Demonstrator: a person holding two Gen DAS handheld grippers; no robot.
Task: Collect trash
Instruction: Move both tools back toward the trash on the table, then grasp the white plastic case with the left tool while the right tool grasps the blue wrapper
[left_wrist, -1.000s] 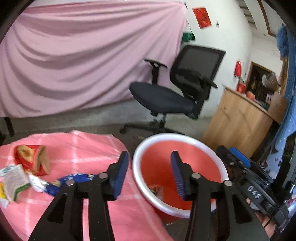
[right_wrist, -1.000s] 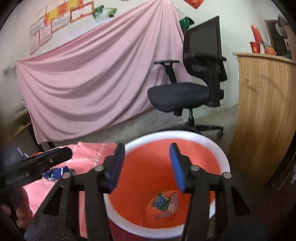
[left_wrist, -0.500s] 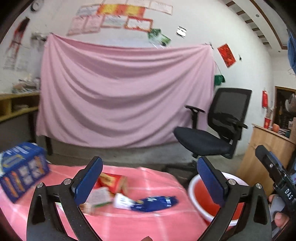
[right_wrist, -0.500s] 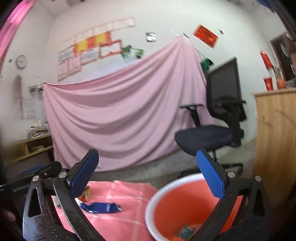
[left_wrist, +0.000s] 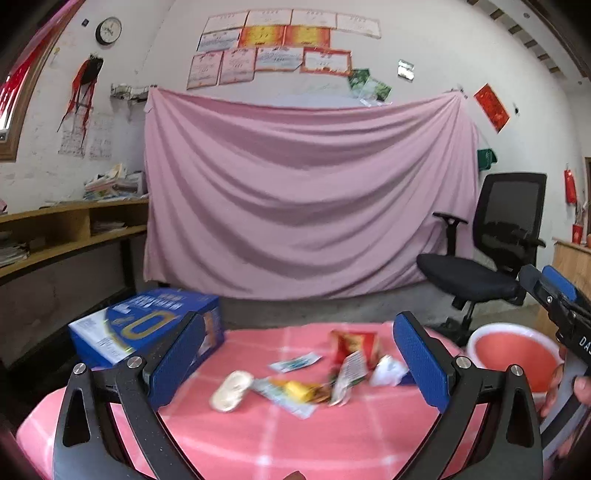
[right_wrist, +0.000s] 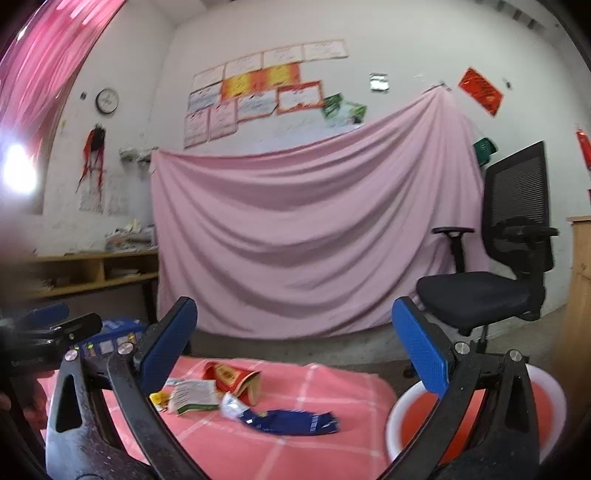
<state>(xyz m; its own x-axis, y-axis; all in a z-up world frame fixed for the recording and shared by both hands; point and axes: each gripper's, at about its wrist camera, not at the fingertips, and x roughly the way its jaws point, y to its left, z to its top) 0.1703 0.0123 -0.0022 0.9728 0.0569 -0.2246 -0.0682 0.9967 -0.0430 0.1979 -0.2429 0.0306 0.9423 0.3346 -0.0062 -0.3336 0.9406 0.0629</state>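
Trash lies on a pink checked cloth (left_wrist: 280, 439): a red paper cup (left_wrist: 356, 347) on its side, a white crumpled piece (left_wrist: 231, 396), a yellow wrapper (left_wrist: 299, 392) and a green-white packet (left_wrist: 347, 376). In the right wrist view the red cup (right_wrist: 234, 380), the green-white packet (right_wrist: 194, 398) and a blue wrapper (right_wrist: 291, 422) show. The red basin (left_wrist: 511, 363) with a white rim stands right of the cloth; it also shows in the right wrist view (right_wrist: 417, 421). My left gripper (left_wrist: 299, 373) is open and empty above the trash. My right gripper (right_wrist: 295, 350) is open and empty.
A blue box (left_wrist: 147, 326) stands on the cloth's far left. A black office chair (left_wrist: 491, 254) stands behind the basin. A pink sheet (left_wrist: 303, 199) hangs on the back wall. Wooden shelves (left_wrist: 66, 232) run along the left wall.
Both grippers opened wide and swung up and left, away from above the basin, toward the trash on the cloth.
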